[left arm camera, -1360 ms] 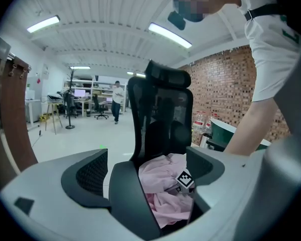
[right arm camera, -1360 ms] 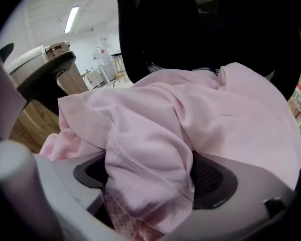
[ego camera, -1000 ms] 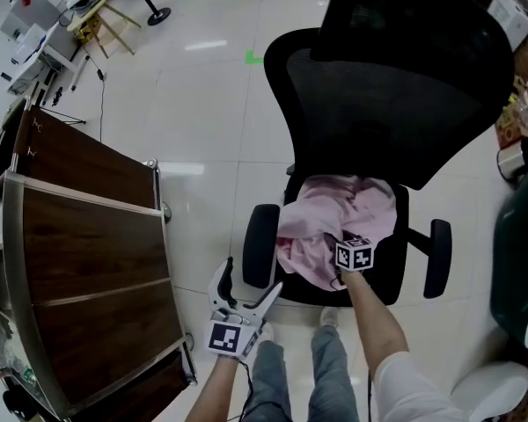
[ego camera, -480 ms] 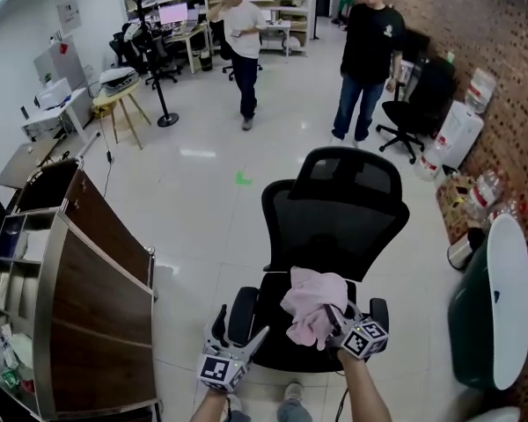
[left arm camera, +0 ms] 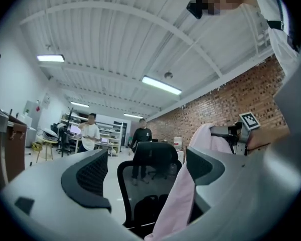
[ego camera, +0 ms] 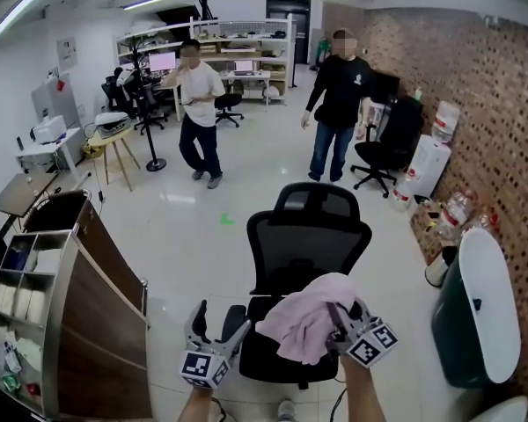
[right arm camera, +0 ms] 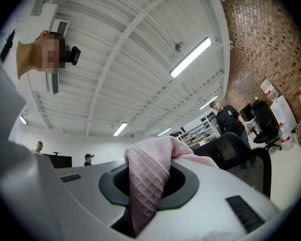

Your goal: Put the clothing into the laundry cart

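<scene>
Right tongs [ego camera: 339, 322], clamped on the pink garment [ego camera: 299, 323], now hold it up off the office chair [ego camera: 308, 231]; left tongs [ego camera: 218, 322] gape empty; delivery remains

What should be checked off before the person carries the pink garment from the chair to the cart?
1. Grip: right tool shut on a fold of the pink garment. Ok.
2. Garment free of the chair: it is lifted, but its lower end hangs over the seat. Cannot tell.
3. Left tool free to help: jaws apart, gripping nothing. Ok.
4. Cart located: it stands to the person's left. Ok.
5. Room inside the cart: the drop-in spot is not shown. Cannot tell.
6. Path free of people: person in white and person in black stand far behind the chair. Ok.
</scene>
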Demonstrator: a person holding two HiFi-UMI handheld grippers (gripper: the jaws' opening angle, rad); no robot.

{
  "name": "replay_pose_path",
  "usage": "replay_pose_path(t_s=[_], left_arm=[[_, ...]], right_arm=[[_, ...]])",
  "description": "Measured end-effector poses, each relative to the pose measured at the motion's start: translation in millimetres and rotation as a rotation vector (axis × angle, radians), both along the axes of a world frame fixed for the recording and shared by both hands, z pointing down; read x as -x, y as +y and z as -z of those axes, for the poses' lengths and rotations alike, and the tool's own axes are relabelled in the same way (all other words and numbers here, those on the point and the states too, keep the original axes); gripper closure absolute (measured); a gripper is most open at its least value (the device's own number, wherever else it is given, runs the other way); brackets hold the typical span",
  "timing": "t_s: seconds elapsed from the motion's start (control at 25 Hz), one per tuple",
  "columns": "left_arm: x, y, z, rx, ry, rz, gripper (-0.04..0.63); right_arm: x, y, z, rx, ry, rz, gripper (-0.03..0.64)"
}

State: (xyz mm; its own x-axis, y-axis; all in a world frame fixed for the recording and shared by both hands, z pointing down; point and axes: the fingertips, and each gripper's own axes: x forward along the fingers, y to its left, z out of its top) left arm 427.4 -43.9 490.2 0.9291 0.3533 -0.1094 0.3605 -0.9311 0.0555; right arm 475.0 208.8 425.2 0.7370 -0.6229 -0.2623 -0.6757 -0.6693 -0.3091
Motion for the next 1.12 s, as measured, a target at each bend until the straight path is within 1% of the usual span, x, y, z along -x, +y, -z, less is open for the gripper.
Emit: replay_pose_path(t_s=[0.16,0.32,0.48,0.68,0.84,1.0,1.12], left_arm=[[15,-3,30,-0.002,0.028,-0.004,0.130],[27,-10,56,-0.002,0.066,0.002,0.130],[42,-33,77,-0.006,0.096,0.055,0.129],[72,-75,84,-0.009,0.110,0.167,0.129],[97,-107,80,-0.020,0.108,0.266,0.129],[136,-150,79,-0.029,0.104,0.411,0.129],[179,-181,80,-0.041,0.095,0.543,0.130]], right_arm=[[28,-10,51,0.012,0.097,0.023,0.531],[44,-34,96,0.017,0.194,0.071,0.531],[55,-67,127,0.010,0.259,0.139,0.531],[68,-125,147,0.019,0.292,0.267,0.531],[78,-172,156,0.005,0.307,0.384,0.531],[88,-228,165,-0.035,0.319,0.536,0.531],[105,-272,173,-0.067,0.321,0.664,0.531]])
